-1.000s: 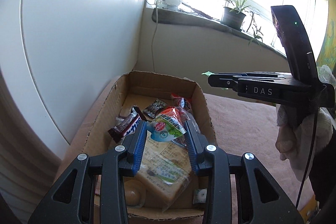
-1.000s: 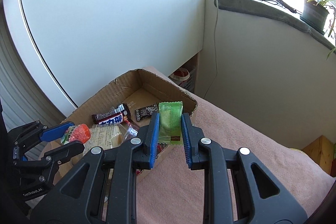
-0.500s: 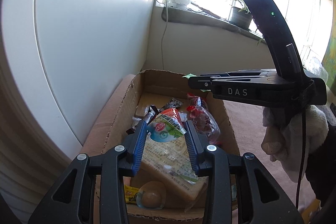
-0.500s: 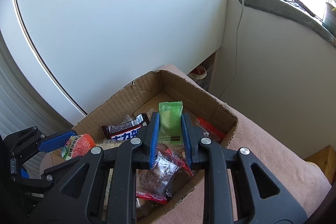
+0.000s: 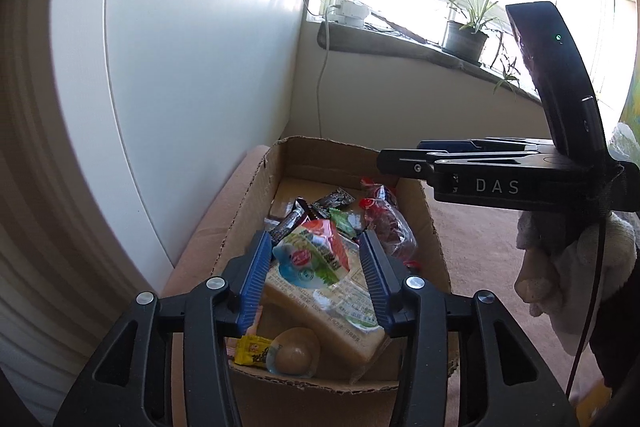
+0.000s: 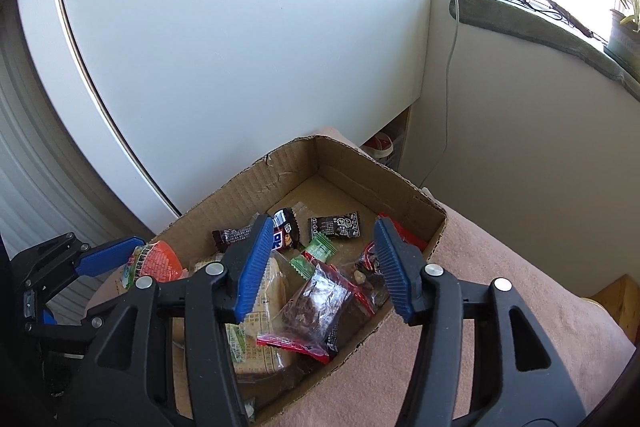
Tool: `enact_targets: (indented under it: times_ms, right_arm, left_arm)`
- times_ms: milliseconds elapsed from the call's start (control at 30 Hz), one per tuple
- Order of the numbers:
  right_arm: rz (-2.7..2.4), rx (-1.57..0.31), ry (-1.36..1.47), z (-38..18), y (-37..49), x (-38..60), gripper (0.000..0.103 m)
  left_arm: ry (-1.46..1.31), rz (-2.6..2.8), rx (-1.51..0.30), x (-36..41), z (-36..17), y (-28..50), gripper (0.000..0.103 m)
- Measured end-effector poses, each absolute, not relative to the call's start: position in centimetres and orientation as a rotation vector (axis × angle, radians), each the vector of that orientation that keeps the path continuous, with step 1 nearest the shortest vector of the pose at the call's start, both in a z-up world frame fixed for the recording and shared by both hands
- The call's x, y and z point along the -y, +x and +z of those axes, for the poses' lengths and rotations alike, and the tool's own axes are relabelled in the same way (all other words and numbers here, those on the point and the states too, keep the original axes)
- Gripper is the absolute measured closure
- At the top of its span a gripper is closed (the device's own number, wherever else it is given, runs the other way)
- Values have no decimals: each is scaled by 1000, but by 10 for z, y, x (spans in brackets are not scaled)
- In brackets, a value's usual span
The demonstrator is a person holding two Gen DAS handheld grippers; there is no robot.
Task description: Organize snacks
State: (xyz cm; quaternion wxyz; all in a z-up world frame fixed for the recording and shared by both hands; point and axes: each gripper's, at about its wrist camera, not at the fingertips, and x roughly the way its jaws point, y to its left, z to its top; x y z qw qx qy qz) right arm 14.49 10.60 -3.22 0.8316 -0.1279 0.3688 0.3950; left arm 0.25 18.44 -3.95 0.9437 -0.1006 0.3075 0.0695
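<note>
An open cardboard box (image 5: 434,227) (image 6: 280,179) holds several snacks. My left gripper (image 5: 314,251) is shut on a jelly cup with a green, white and orange lid (image 5: 312,259) and holds it above the box; the cup also shows in the right wrist view (image 6: 154,263). My right gripper (image 6: 320,251) is open and empty over the box. A green candy packet (image 6: 314,255) lies in the box under it, next to a dark chocolate bar (image 6: 256,233) and a clear red-edged packet (image 6: 316,307). The right gripper also shows in the left wrist view (image 5: 404,159).
A white cabinet (image 6: 240,47) stands right behind the box. The box sits on a pink cloth (image 6: 500,307). A bread pack (image 5: 340,311) and a round jelly (image 5: 294,353) lie in the box. A windowsill with a plant pot (image 5: 466,41) is at the back.
My right gripper opened and let go of the green candy packet, which now lies in the box. My left gripper kept its hold on the jelly cup over the box.
</note>
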Motion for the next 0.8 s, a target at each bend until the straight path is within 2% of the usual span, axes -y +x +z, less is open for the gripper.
enact_targets:
  times_ms: [100, 167, 233, 333, 467, 733, 800]
  right_arm:
    - [841, -765, -259, -25, 134, -96, 43]
    - [832, -748, -255, -20, 127, -88, 35]
    - [818, -728, -240, -15, 120, -77, 29]
    - [813, -715, -209, -10, 110, -59, 29]
    - [795, -699, -190, -8, 97, -38, 19]
    - [754, -660, -207, -7, 66, -8, 18]
    - [741, -651, -204, -8, 60, -1, 8]
  left_arm:
    - [-198, 154, -620, -183, -38, -2, 49]
    - [-202, 165, -619, -184, -38, -5, 43]
    - [-200, 169, -616, -183, -36, -9, 43]
    - [-190, 174, -616, -178, -35, -15, 42]
    - [-181, 182, -603, -171, -30, -23, 35]
    - [-179, 222, -572, -158, -25, -44, 27]
    - [-178, 241, -566, -156, -25, -47, 26]
